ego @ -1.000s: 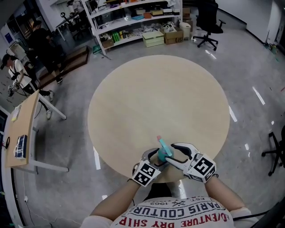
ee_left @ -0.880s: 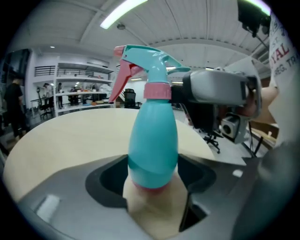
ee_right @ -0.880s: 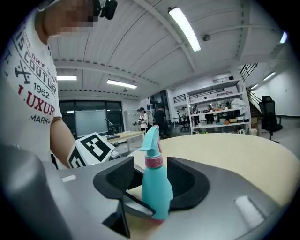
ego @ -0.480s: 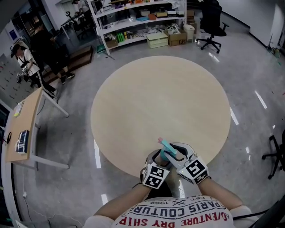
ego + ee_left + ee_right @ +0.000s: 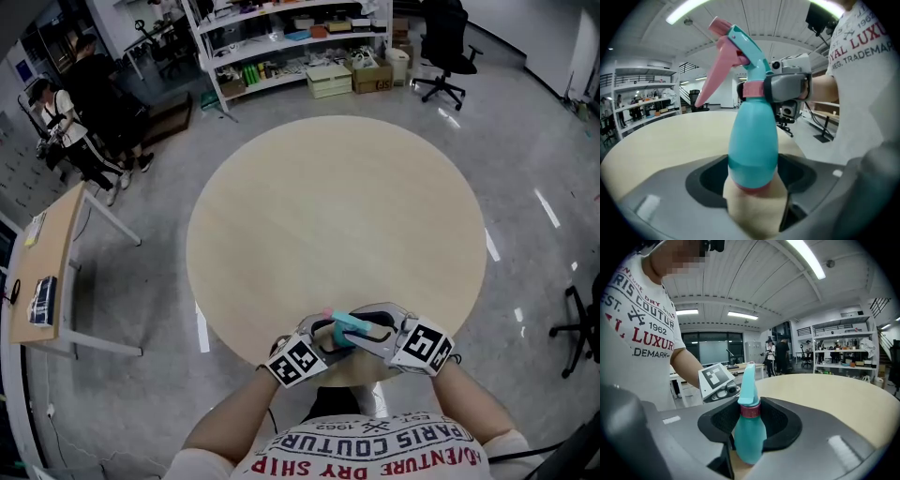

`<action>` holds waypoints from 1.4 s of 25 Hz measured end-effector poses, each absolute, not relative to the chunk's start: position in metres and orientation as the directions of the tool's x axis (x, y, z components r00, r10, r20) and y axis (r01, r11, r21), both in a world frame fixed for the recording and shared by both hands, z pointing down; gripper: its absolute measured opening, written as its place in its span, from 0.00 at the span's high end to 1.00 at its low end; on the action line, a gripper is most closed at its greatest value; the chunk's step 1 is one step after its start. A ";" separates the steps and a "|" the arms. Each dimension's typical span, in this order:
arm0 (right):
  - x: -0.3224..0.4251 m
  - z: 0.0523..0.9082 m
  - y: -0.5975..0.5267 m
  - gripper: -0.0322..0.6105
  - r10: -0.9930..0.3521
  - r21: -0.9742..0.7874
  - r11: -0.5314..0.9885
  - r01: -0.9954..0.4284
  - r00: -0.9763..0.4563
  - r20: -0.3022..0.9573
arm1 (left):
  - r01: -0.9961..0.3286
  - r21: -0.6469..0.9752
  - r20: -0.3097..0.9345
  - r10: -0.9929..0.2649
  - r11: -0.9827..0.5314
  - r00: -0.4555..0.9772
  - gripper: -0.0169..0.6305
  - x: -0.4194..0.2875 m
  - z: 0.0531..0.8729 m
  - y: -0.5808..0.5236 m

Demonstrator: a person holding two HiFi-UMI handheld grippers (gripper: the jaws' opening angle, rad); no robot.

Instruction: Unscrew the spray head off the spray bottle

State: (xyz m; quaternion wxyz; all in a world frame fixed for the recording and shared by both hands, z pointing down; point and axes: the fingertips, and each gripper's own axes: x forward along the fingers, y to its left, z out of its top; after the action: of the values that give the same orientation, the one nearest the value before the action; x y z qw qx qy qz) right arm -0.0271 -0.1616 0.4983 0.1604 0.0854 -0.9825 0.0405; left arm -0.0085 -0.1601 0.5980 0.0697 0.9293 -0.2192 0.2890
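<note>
A teal spray bottle with a pink trigger and a pink collar hangs over the near edge of the round table. My left gripper is shut on the bottle's lower body. In the left gripper view my right gripper comes in from the right at the neck. My right gripper has just been closing, and its jaws now clamp the collar below the spray head. The left gripper's marker cube shows just behind the bottle.
Shelves with boxes line the far wall, with an office chair at the back right. A side desk stands at the left, and people are near it. Another chair base is at the right edge.
The right gripper's jaws have closed onto the bottle's neck. Both hands have rolled, and the spray head now lies lower and points more to the left.
</note>
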 end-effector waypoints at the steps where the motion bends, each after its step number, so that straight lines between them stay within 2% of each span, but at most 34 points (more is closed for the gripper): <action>1: -0.028 0.497 -0.163 0.74 -0.152 -0.059 0.982 -0.180 -0.937 0.316 | -0.445 0.002 0.560 -0.368 -0.896 0.742 0.47 -0.009 0.597 -0.161; 11: -0.013 0.436 -0.177 0.74 -0.205 -0.104 0.969 -0.223 -0.965 0.161 | -0.475 0.003 0.571 -0.388 -0.880 0.723 0.47 -0.010 0.604 -0.164; 17: 0.028 0.365 -0.195 0.74 -0.278 -0.200 0.941 -0.272 -0.961 -0.005 | -0.551 -0.003 0.577 -0.451 -0.835 0.681 0.47 -0.022 0.607 -0.171; 20: 0.049 0.356 -0.214 0.74 -0.323 -0.263 0.916 -0.304 -0.946 -0.032 | -0.559 -0.006 0.575 -0.460 -0.829 0.677 0.47 -0.026 0.610 -0.174; 26: 0.051 0.429 -0.261 0.74 -0.356 -0.412 0.822 -0.393 -0.919 0.168 | -0.526 -0.005 0.567 -0.436 -0.851 0.699 0.47 -0.023 0.599 -0.175; 31: 0.027 0.513 -0.291 0.74 -0.391 -0.395 0.754 -0.525 -0.842 0.373 | -0.489 0.005 0.556 -0.404 -0.872 0.727 0.47 -0.024 0.594 -0.177; 35: 0.016 0.550 -0.317 0.74 -0.437 -0.407 0.682 -0.608 -0.784 0.440 | -0.463 0.041 0.534 -0.372 -0.885 0.759 0.47 -0.025 0.593 -0.180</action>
State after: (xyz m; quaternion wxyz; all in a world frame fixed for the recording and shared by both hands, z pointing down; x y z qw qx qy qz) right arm 0.0165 -0.3165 0.5503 0.1555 0.2891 -0.9038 0.2746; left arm -0.0247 -0.1801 0.5930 0.0856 0.9339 -0.2237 0.2656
